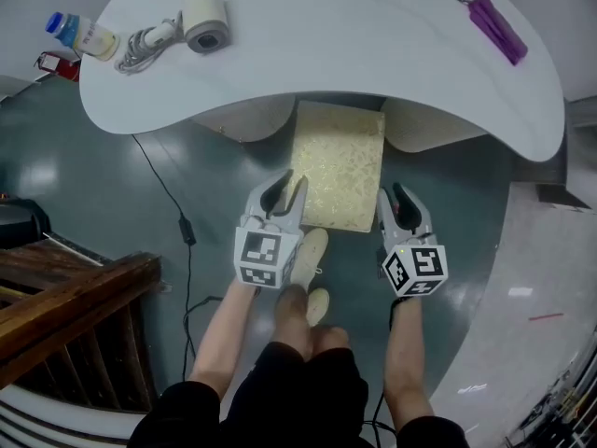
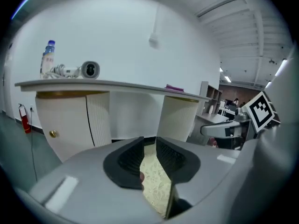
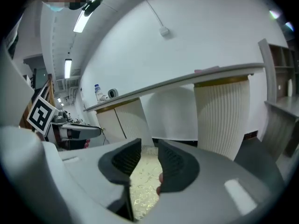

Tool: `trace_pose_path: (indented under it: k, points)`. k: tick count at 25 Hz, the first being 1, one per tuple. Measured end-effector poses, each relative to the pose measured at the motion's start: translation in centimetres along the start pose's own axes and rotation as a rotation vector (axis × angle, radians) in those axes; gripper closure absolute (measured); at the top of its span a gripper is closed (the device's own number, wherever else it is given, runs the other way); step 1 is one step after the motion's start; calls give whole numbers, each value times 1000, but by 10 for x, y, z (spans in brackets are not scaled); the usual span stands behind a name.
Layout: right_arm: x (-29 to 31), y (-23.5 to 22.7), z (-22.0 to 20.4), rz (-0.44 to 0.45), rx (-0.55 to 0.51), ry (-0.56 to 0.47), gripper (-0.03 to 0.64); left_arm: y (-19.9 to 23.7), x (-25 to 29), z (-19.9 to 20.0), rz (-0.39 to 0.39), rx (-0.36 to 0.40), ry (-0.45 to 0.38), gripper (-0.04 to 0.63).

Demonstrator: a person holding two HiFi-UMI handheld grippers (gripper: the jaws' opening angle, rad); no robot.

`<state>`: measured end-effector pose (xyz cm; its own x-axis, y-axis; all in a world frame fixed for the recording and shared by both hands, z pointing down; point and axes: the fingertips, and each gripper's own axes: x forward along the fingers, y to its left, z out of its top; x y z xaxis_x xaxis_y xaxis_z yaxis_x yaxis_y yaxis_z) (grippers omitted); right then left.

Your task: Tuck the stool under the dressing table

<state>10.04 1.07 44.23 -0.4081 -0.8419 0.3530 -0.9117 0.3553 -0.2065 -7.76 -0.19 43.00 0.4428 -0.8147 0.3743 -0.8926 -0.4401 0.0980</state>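
Note:
The stool (image 1: 340, 161), a square seat with a pale gold pattern, stands on the floor with its far end under the white dressing table (image 1: 354, 35). My left gripper (image 1: 287, 187) hovers over the stool's near left corner. My right gripper (image 1: 394, 194) hovers just off its near right edge. Both hold nothing. In the left gripper view the left gripper (image 2: 149, 143) shows a narrow gap, and the seat (image 2: 154, 181) lies below it, apart from the pads. In the right gripper view the right gripper (image 3: 149, 146) stands a little wider over the seat (image 3: 142, 181).
On the table top lie a small bottle (image 1: 82, 35), a white cylindrical device (image 1: 205, 17) with a coiled cord, and a purple object (image 1: 496, 26). A black cable (image 1: 177, 213) trails across the floor at left. Wooden furniture (image 1: 65, 306) stands lower left. The person's shoes (image 1: 312, 259) are beneath the grippers.

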Motion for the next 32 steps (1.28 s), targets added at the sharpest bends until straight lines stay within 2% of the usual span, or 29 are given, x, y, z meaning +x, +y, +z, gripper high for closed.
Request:
trace_pose_path:
  k: [12, 21, 26, 32]
  points:
    - [-124, 54, 108, -53, -66, -135, 522, -51, -108, 100, -19, 72, -80, 545]
    - [-200, 105, 183, -50, -83, -212, 588, -72, -199, 173, -9, 78, -140, 568]
    - [-243, 127, 215, -54, -91, -229, 605, -87, -244, 205, -4, 98, -150, 583]
    - [-299, 144, 244, -71, -82, -254, 609, -109, -289, 236, -34, 114, -170, 588]
